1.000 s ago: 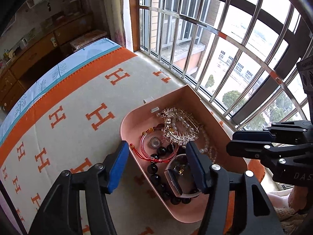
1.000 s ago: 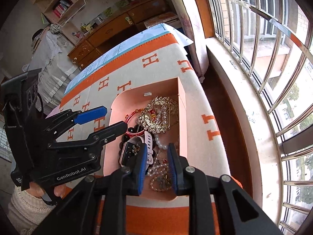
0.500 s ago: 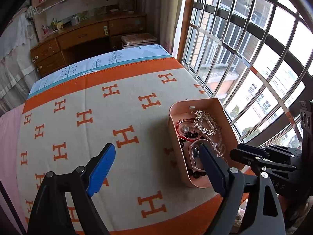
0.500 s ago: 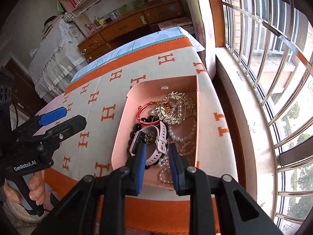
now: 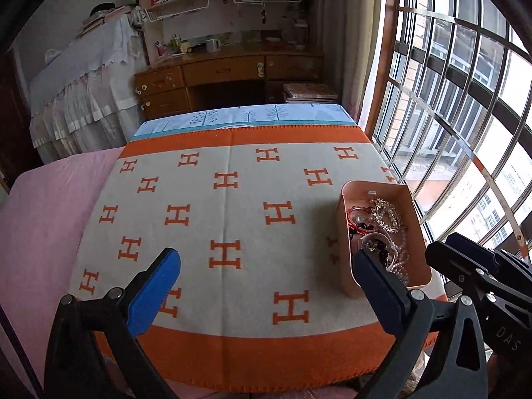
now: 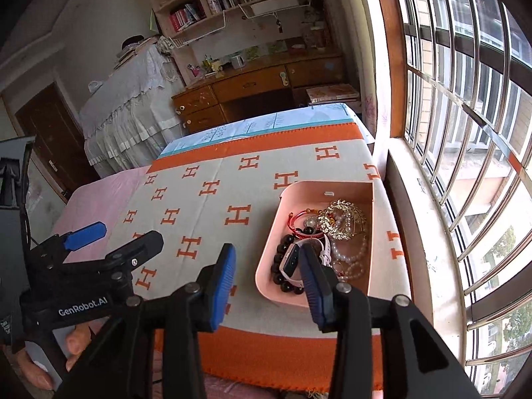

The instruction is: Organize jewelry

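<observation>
A pink box (image 5: pixel 345 232) (image 6: pixel 272 242) sits on the orange and cream blanket near the window. It holds a heap of jewelry: a gold ornament (image 6: pixel 342 219), a red bangle (image 6: pixel 299 222), black beads (image 6: pixel 282 266), pearl strings (image 6: pixel 352 259) and a white-strapped watch (image 6: pixel 292 259). My left gripper (image 5: pixel 262 279) is wide open and empty, above the blanket left of the box. My right gripper (image 6: pixel 269 276) is open and empty, held over the box's near left edge. Each gripper shows in the other's view.
The blanket (image 5: pixel 232 219) covers a bed with a pink sheet (image 5: pixel 50 219) on the left. A barred window (image 6: pixel 465 133) and its sill run along the right. A wooden desk (image 5: pixel 229 79) and bookshelves stand beyond the bed's far end.
Both grippers have pulled back and up from the box. The left one has swung left and opened wider. The right gripper has gone from nearly shut to open.
</observation>
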{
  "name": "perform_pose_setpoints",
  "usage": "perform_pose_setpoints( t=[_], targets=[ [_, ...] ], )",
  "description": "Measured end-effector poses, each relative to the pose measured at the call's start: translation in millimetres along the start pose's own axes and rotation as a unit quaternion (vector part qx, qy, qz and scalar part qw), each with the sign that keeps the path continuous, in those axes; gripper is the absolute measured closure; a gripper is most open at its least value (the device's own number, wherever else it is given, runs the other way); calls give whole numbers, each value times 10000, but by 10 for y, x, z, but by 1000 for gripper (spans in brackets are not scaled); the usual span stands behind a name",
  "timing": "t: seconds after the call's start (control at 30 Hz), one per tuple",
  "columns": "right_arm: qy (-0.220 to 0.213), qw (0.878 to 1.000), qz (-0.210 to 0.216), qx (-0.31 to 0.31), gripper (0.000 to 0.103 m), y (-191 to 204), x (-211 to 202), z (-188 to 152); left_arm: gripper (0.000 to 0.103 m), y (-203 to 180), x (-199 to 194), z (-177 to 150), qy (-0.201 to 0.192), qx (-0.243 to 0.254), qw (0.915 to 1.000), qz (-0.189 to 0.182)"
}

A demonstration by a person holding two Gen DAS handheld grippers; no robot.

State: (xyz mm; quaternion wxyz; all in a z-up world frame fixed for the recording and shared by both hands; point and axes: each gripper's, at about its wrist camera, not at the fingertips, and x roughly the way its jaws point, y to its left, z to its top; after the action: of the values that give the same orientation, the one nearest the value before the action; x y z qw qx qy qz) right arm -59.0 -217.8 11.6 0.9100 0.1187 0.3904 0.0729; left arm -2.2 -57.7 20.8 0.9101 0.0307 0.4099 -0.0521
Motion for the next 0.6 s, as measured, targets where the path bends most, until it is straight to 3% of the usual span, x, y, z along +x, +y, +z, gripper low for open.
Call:
perform_pose_setpoints(
  t=[0.2,0.6],
  targets=[
    [-238,9995,-122,-152,60,156,-147,-55,1,-46,-227,-79,-340,-20,9993,129],
    [-482,9977,-435,-174,60,215,-239,-104,1,-32,-225,-115,-289,-202,9993,94]
  ],
)
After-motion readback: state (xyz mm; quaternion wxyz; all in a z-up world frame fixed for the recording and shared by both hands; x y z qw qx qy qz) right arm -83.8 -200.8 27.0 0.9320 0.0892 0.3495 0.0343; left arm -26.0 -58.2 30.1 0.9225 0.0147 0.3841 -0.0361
